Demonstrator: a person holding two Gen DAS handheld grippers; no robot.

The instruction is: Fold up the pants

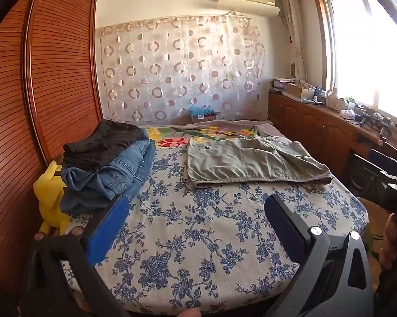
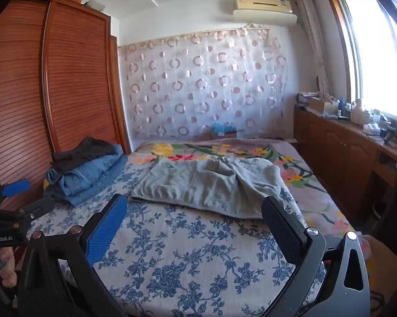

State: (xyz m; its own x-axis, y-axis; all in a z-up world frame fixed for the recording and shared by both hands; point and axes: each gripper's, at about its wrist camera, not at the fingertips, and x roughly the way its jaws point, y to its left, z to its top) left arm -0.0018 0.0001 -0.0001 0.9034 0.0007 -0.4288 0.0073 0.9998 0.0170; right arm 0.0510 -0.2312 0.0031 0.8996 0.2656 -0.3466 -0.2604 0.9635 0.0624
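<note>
Right now, through my left wrist camera, my left gripper (image 1: 195, 219) hangs with its jaws spread wide and nothing between them, over the near part of the bed (image 1: 198, 251). The grey-green pants (image 1: 251, 161) lie spread across the middle of the bed, well beyond my fingers, partly doubled over already with a rumpled flap to the right. At the far left sits a pile of folded clothes (image 1: 105, 169), dark cloth on top of denim, with a yellow plush toy (image 1: 50, 200) just beside it.

Through my right wrist camera, my right gripper (image 2: 195, 219) is likewise wide open and empty, aimed at the near hem of the pants. I judge the cloth soft, light and limp, so it will sag and slide unless I pinch a thick seam; the near corners of the hem look best, one for each gripper. A small cardboard box (image 2: 223, 132) stands beyond the far end of the bed; something blue shows in it, which I cannot identify.
</note>
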